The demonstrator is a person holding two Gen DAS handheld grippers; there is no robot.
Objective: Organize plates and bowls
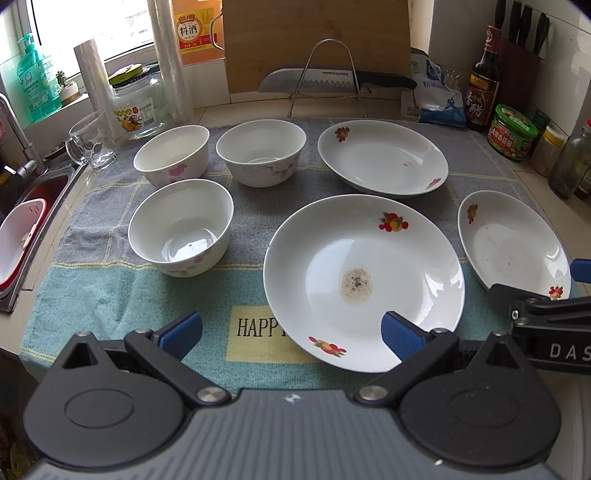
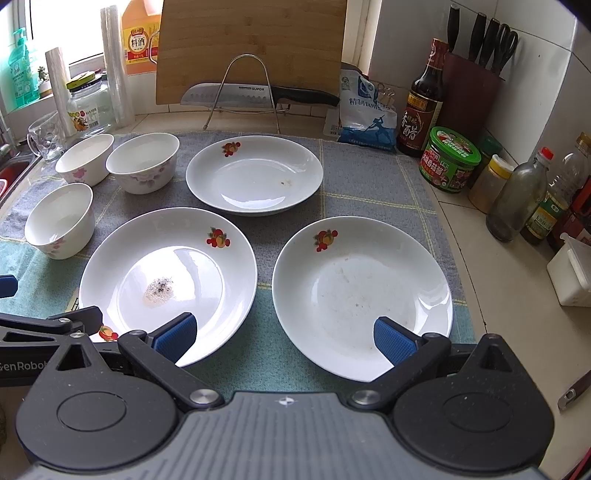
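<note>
Both claws, left gripper (image 1: pixel 291 332) and right gripper (image 2: pixel 284 336), hung released and empty at the mat (image 1: pixel 110 295) near edge, three plates (image 1: pixel 364 280) right and three bowls (image 1: pixel 181 225) left, unstacked; start step, next needs a rim grasp

Daylight from a window (image 1: pixel 92 26) falls on white-tiled walls (image 2: pixel 406 33) and a pale countertop (image 2: pixel 517 332).
</note>
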